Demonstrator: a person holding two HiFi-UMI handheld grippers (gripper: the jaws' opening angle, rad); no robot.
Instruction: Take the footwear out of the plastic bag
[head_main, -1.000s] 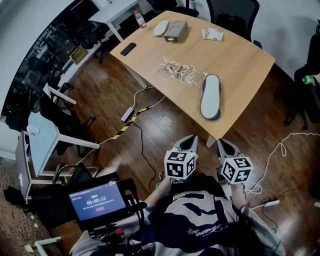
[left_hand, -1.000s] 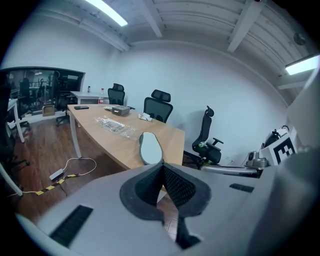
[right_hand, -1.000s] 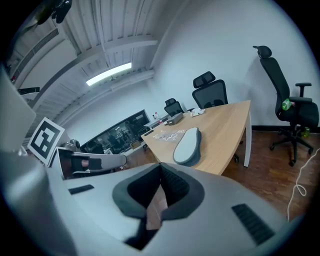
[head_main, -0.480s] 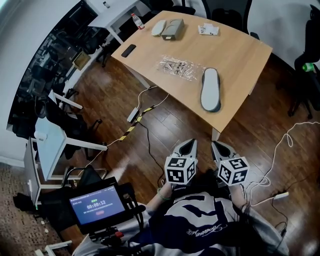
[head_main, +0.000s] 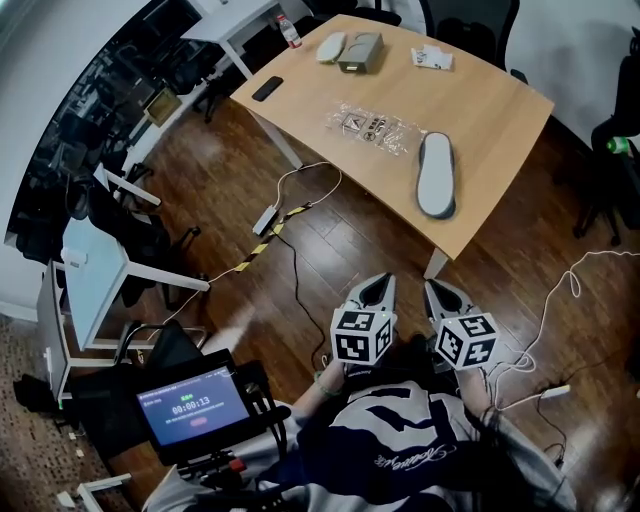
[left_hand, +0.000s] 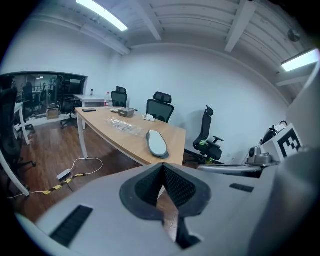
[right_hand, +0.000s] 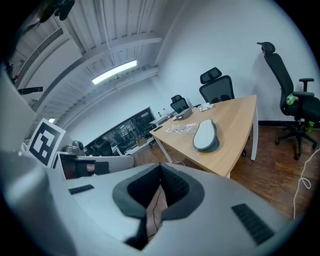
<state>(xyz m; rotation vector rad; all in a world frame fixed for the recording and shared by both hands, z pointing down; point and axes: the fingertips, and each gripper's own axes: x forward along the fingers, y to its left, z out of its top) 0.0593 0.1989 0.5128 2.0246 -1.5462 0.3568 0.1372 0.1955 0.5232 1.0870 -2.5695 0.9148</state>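
Nearest: a person's dark printed top, with a small timer screen (head_main: 195, 405) on a rig at lower left. Both tongs are held close to the body over the floor and level with each other. The left tongs (head_main: 378, 288) are closed, ribbed black pads tip to tip with nothing in between. The right tongs (head_main: 436, 293) are closed and empty too. Each has a marker cube behind it.

The floor (head_main: 330, 240) is dark glossy wood planks. A white power strip (head_main: 265, 217), thin cables and a yellow-black striped strip (head_main: 262, 245) lie on it, and there's open floor between the tongs and the desk.

The desk (head_main: 500, 110) has a light wood top with a curved edge and white legs; its near corner is well apart from the tongs. The footwear (head_main: 437, 175) is a flat grey oval with a darker rim, lying out of the bag near the desk's near edge. The plastic bag (head_main: 375, 127) is clear and crinkled, flat just beside it with some printed pieces showing. The desk is bare around both.

Far end of the desk: black slab (head_main: 267, 88), grey box (head_main: 362, 50), pale oval (head_main: 331, 47), papers (head_main: 432, 60).
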